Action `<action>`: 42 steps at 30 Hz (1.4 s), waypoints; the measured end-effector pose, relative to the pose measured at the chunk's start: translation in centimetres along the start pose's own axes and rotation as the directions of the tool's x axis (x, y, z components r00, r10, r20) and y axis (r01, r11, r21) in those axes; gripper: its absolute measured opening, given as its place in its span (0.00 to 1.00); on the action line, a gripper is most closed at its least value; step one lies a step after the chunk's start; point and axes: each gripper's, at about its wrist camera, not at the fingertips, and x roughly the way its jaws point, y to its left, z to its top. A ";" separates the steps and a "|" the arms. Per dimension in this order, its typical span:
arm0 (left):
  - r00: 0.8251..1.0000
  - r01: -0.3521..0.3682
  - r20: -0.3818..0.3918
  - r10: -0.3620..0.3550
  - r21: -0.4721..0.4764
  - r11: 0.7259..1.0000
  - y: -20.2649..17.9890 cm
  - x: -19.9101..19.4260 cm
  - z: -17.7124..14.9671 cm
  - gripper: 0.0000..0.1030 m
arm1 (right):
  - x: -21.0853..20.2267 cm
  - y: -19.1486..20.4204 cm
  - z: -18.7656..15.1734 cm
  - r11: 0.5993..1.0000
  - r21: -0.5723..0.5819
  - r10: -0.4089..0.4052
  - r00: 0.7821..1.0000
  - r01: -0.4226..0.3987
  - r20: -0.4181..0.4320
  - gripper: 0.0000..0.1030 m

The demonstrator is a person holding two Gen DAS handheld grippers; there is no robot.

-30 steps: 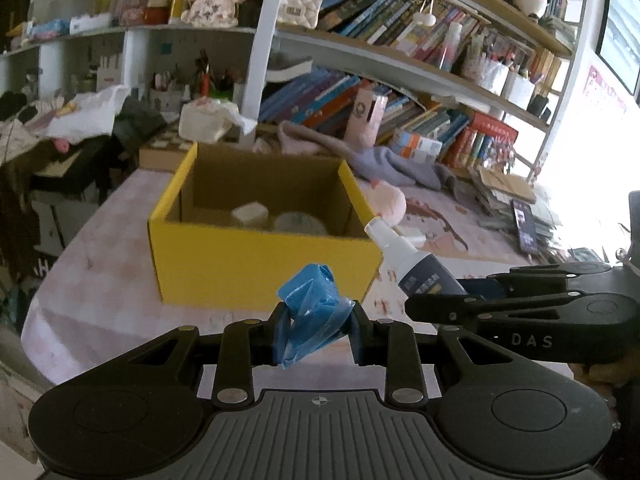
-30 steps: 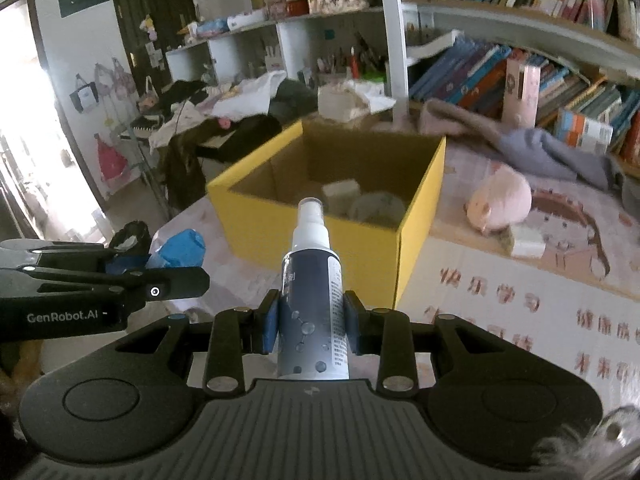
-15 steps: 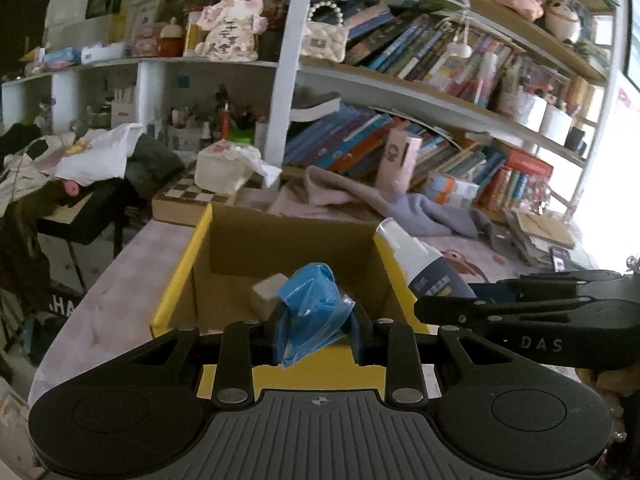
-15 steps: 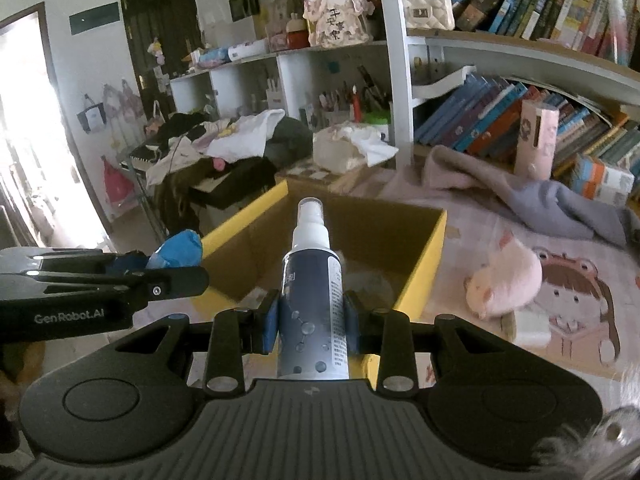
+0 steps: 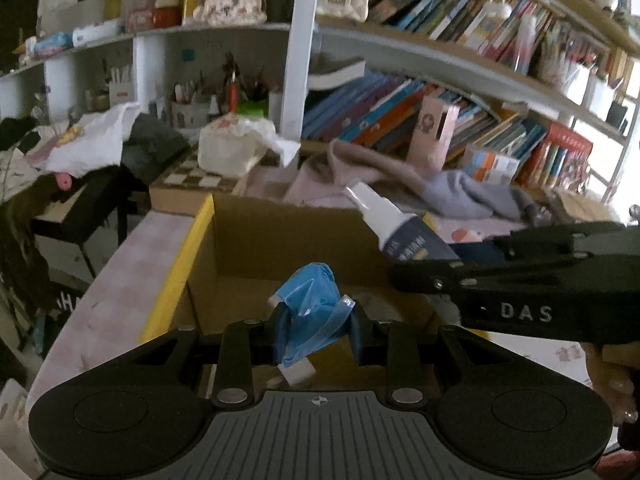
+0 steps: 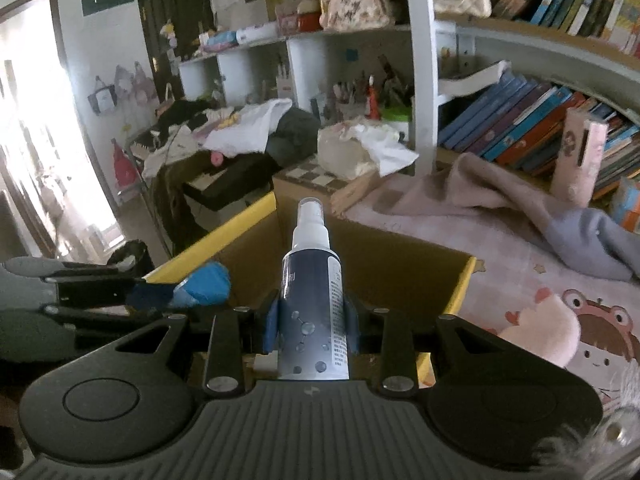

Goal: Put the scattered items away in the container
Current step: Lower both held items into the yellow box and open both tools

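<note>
My left gripper (image 5: 316, 322) is shut on a crumpled blue plastic bag (image 5: 310, 300) and hangs over the open yellow cardboard box (image 5: 180, 264). My right gripper (image 6: 312, 320) is shut on a dark spray bottle with a white nozzle (image 6: 312, 280), its nozzle pointing forward over the same box (image 6: 464, 284). In the left wrist view the spray bottle (image 5: 404, 232) and the right gripper's fingers (image 5: 500, 280) reach in from the right. In the right wrist view the blue bag (image 6: 208, 286) shows at the left. A small white block (image 5: 298, 372) lies in the box below the bag.
A pink plush toy (image 6: 540, 332) lies on the patterned table cover right of the box. A pink and grey cloth (image 6: 500, 208) is draped behind it. A chequered box with a white bundle (image 5: 232, 152) stands behind the yellow box. Bookshelves (image 5: 440, 120) line the back; a cluttered dark side table (image 6: 224, 176) stands left.
Both grippers moved forward with their loads, from in front of the yellow box to above its opening. The box's front wall has dropped below the fingers. Neither grip changed.
</note>
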 end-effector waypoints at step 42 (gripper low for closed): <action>0.984 -0.012 -0.175 0.024 0.067 0.998 -0.1 6.2 -2.0 0.29 | 9.8 -0.9 -0.2 0.997 -0.033 0.052 0.951 -0.065 -0.306 0.30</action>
